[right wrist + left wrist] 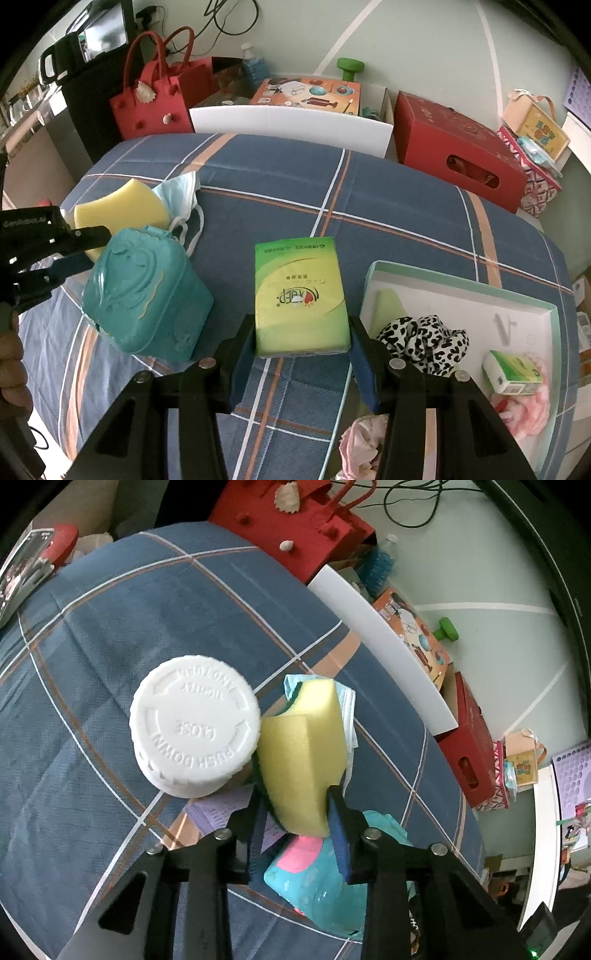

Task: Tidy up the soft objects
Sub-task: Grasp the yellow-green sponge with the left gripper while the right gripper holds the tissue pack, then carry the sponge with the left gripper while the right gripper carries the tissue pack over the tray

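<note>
Left tongs (295, 812) — clenching on the yellow sponge (303, 757), their blue pads pressing its two sides; the sponge is sitting at the far left of the table (369, 184), leaning against a white ribbed-cap bottle (194, 727) and overlapping a pale blue face mask (181, 192) lying just behind it. A teal toy case (147, 291) is lying just in front of the sponge.

Right tongs (301, 350) — grasping a green tissue pack (299, 295) by its near end, both pads pressing its sides; the pack is lying flat on the blue plaid cloth (258, 177) at mid-table.

White tray (461, 291) with a mint rim — sitting just right of the pack, holding a leopard-print scrunchie (424, 339), a small tissue pack (513, 373) and a pink fluffy item (528, 410).

Pink fabric (362, 443) — showing at the near edge, partly hidden under the right tongs.

Beyond the table, a red felt bag (151, 103) and a red box (461, 155) are standing on the floor.
</note>
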